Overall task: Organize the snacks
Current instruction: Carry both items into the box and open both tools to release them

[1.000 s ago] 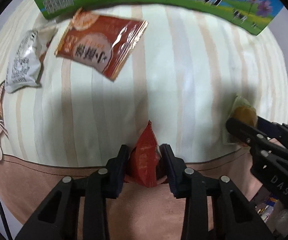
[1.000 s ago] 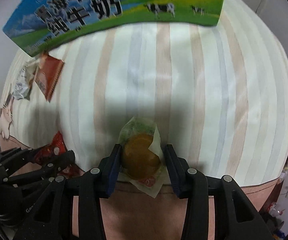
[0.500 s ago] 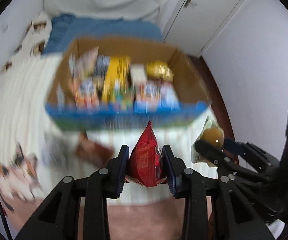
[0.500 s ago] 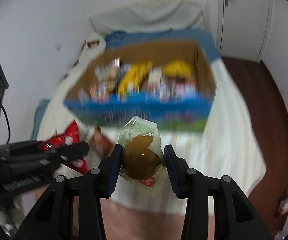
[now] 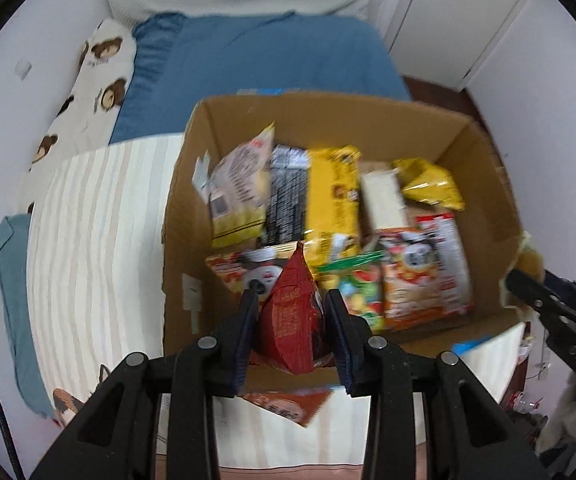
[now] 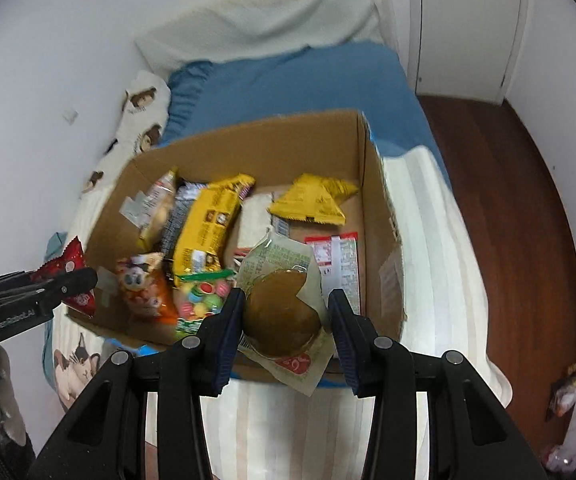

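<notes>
Left gripper (image 5: 291, 316) clamps a red snack packet (image 5: 289, 320), right gripper (image 6: 286, 318) squeezes a wrapped brown bun (image 6: 282, 316), both above the near edge of the cardboard box (image 6: 375, 184), already well stocked, one reddish-brown packet (image 5: 288, 404) waiting on the striped bedspread (image 5: 96, 220).

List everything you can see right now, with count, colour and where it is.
brown cardboard box: one, on striped bedspread
striped bedspread: one, cream, over the bed
blue pillow: one, behind the box
assorted snack packets: several, yellow, orange, black, inside the box
red-brown sachet: one, on bedspread before the box
red foil snack packet: one, in left gripper
brown bun in clear wrapper: one, in right gripper
</notes>
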A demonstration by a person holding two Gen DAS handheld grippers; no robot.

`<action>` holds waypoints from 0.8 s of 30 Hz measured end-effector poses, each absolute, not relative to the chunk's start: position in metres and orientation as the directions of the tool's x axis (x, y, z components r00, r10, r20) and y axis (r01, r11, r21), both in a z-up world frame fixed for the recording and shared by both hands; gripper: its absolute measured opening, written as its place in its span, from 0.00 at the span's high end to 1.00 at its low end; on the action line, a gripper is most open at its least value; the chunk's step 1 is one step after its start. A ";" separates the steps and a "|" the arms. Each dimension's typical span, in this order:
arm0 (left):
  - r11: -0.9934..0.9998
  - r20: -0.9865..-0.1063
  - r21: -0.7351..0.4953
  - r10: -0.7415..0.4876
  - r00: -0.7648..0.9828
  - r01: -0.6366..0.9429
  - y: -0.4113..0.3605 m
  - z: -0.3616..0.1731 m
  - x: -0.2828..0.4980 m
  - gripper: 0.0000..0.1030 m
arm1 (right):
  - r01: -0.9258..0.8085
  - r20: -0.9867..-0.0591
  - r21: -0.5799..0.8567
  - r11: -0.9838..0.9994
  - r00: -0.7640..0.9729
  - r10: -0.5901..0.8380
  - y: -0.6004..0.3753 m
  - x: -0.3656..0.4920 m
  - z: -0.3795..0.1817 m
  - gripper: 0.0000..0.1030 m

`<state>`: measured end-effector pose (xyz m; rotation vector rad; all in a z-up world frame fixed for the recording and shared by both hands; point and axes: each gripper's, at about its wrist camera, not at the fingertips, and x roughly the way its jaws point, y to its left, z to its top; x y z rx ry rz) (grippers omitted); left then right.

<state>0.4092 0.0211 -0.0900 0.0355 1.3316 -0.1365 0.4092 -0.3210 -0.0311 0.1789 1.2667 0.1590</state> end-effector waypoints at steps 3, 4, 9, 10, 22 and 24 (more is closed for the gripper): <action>0.993 -0.983 -0.052 -0.069 0.168 0.103 0.027 -0.108 0.417 0.67 | -0.017 -0.952 0.223 0.975 0.213 0.221 -0.319 0.412 -0.049 0.55; 0.994 -0.988 -0.055 -0.068 0.141 0.091 0.029 -0.114 0.420 0.65 | -0.012 -0.956 0.222 0.975 0.192 0.221 -0.318 0.414 -0.054 0.55; 0.994 -0.992 -0.099 -0.102 0.080 0.040 0.034 -0.124 0.426 0.48 | 0.004 -0.970 0.209 0.978 0.124 0.207 -0.312 0.422 -0.070 0.15; 0.994 -0.991 -0.102 -0.105 0.085 0.038 0.034 -0.124 0.427 0.41 | 0.003 -0.973 0.201 0.980 0.119 0.199 -0.311 0.423 -0.071 0.13; 0.998 -0.989 -0.030 -0.038 0.145 0.060 0.024 -0.110 0.424 0.09 | -0.003 -0.985 0.127 0.992 0.120 0.127 -0.305 0.425 -0.069 0.07; 0.998 -0.987 -0.028 -0.037 0.158 0.057 0.024 -0.108 0.422 0.09 | 0.005 -0.984 0.117 0.993 0.137 0.115 -0.306 0.423 -0.066 0.07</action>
